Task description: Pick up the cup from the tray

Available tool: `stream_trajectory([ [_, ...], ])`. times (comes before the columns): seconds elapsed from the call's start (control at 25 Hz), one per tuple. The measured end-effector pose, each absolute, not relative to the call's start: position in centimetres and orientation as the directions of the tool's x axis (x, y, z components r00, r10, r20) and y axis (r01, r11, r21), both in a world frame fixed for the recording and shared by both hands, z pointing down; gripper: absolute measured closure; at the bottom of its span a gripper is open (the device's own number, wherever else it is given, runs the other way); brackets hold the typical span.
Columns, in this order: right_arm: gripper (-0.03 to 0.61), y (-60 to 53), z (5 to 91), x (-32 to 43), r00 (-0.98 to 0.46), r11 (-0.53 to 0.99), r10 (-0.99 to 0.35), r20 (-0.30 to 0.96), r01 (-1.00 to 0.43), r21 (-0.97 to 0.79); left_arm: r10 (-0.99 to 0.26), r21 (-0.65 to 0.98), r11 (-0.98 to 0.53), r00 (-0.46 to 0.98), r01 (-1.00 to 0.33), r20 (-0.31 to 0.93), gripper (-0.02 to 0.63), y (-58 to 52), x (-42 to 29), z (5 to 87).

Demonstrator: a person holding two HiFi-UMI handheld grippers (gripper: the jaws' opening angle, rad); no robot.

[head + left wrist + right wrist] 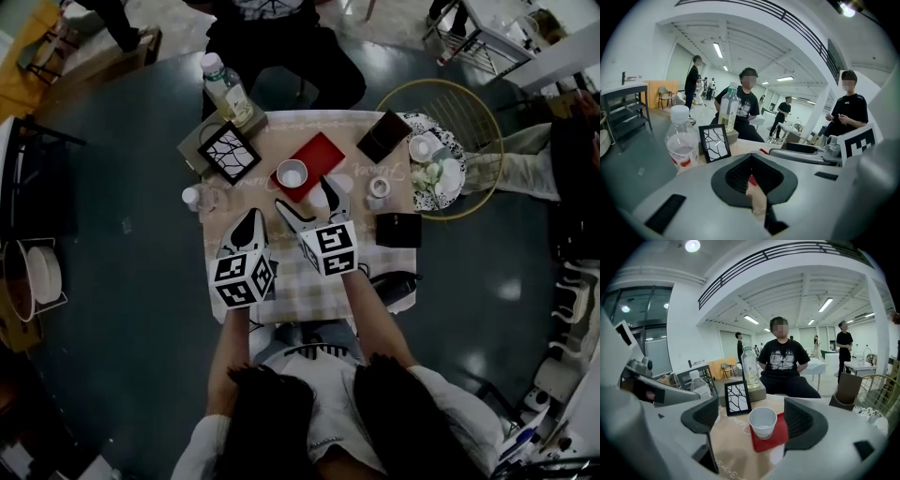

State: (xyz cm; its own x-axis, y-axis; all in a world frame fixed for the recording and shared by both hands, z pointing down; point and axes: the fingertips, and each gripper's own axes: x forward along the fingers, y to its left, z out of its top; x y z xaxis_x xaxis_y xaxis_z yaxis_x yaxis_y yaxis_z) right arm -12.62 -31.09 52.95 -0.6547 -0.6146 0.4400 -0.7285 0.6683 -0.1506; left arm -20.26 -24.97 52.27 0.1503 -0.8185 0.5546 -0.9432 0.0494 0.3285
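A white paper cup (292, 173) stands upright on a red tray (314, 155) in the middle of the small table (281, 291). My right gripper (314, 208) is just short of the tray's near edge. In the right gripper view the cup (764, 422) stands on the red tray (780, 437) ahead of my right gripper (752, 419), between its open jaws, and the pads (701, 416) do not touch it. My left gripper (247, 225) hovers to the left of the tray. In its own view my left gripper (751, 180) is shut on nothing.
A black picture frame (229, 153), a tall bottle (226, 89) and a small water bottle (194, 198) stand at the table's left and far side. A black box (397, 230), a dark notebook (383, 135) and a round tray of crockery (437, 159) lie to the right. A person sits across the table.
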Motion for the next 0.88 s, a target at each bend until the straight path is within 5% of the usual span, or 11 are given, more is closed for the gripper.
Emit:
stream_trajectory([
  [0.88,0.164,-36.3,64.5,-16.1,-0.626,0.701,-0.513,0.587,-0.700,-0.134,-0.741,0.300,0.154,0.091,-0.941,0.665,0.608,-27.2,-22.2,58.6],
])
